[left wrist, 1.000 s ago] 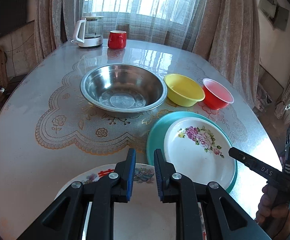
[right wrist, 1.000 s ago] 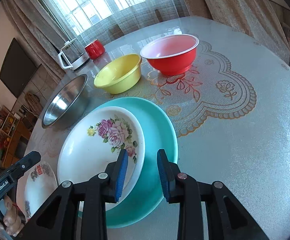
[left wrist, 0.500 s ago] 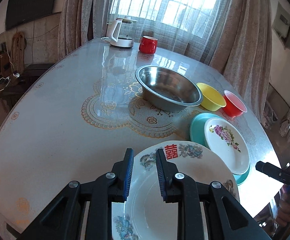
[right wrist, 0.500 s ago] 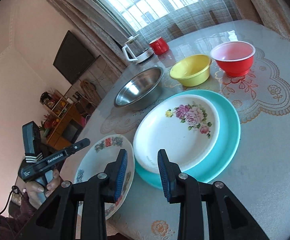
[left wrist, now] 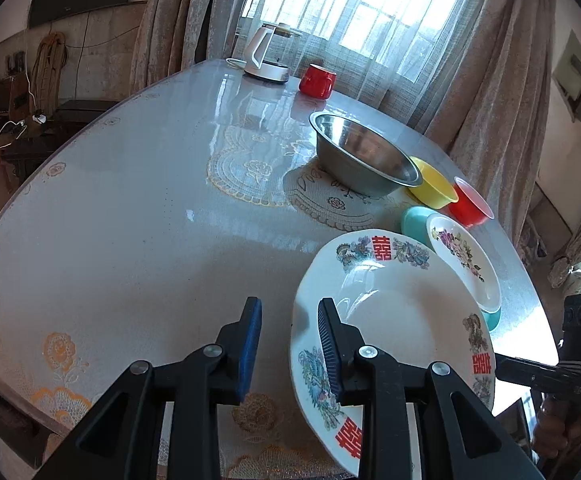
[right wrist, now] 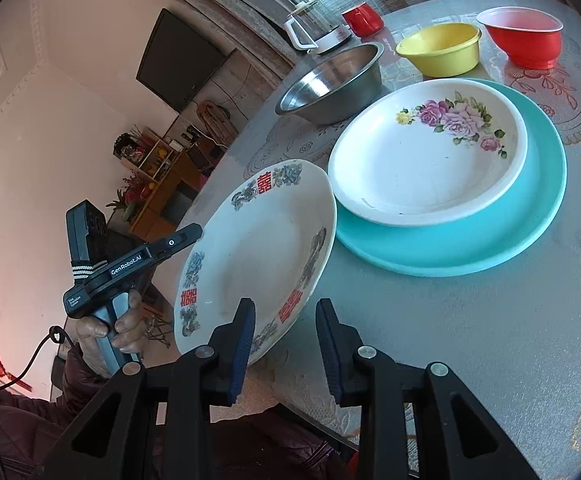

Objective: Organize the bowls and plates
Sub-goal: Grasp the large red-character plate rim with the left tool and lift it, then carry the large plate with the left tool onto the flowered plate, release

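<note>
Sunlight from a curtained window [left wrist: 354, 12] falls on the round surface [left wrist: 130, 240], which has a lace-pattern cover. Both pairs of jaws are released and grasp nothing. The left gripper [left wrist: 286, 344] has a gap between its blue pads; the dragon plate [left wrist: 390, 320] with red characters lies just right of this gap, and its rim passes behind the right finger. The right gripper [right wrist: 284, 344] hovers over the near edge of the surface, with the same dragon plate [right wrist: 258, 248] ahead and to the left of its jaws, partly over the edge. Further ahead, the rose plate [right wrist: 422, 160] sits inside the teal plate [right wrist: 530, 216]. Beyond them stand the steel bowl [right wrist: 330, 80], the yellow bowl [right wrist: 438, 50] and the red bowl [right wrist: 526, 36] in a row. Far behind are a kettle [left wrist: 268, 56] and a red mug [left wrist: 316, 80].
</note>
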